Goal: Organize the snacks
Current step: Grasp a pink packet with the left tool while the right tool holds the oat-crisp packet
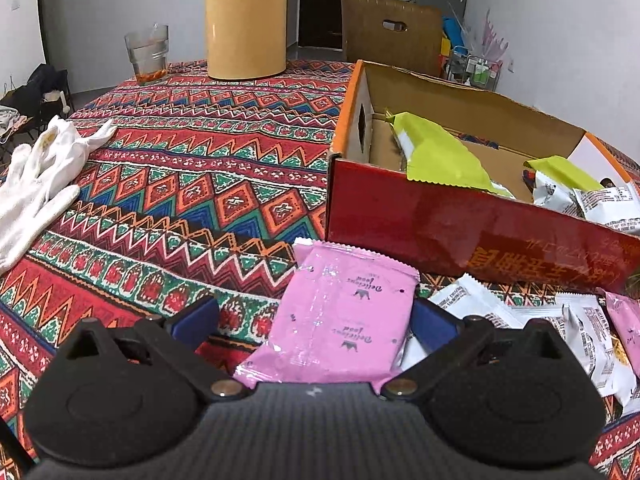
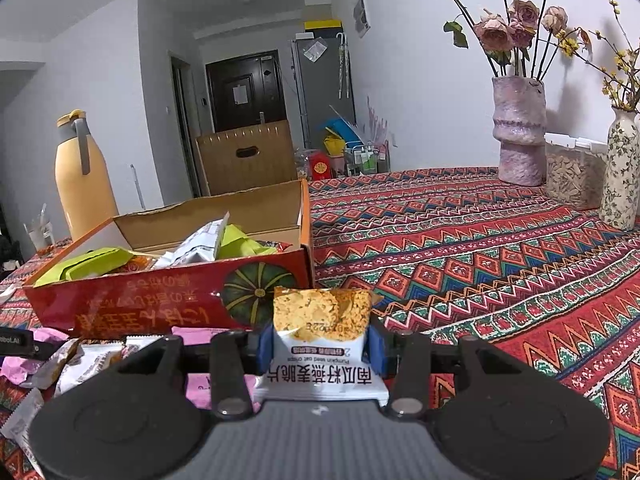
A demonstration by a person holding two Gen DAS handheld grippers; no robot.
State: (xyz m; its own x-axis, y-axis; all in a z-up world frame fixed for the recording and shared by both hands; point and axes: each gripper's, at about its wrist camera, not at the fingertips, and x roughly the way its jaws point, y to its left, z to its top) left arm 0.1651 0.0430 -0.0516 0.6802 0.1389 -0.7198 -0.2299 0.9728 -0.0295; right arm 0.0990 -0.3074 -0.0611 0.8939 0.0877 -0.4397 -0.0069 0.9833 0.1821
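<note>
Right wrist view: right gripper (image 2: 320,350) fingers pinch the oat crisp packet (image 2: 321,332), with the red box (image 2: 160,300) at 10 o'clock. Left gripper (image 1: 314,320) fingers are spread, straddling the pink packet (image 1: 340,320), whose long axis runs toward 1 o'clock, on the desk (image 1: 180,184).

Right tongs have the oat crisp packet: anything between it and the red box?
Only the box's own front wall lies ahead of the oat crisp packet in the right tongs; the packet must clear it. The box is open-topped, and nothing else visibly blocks the way.
</note>
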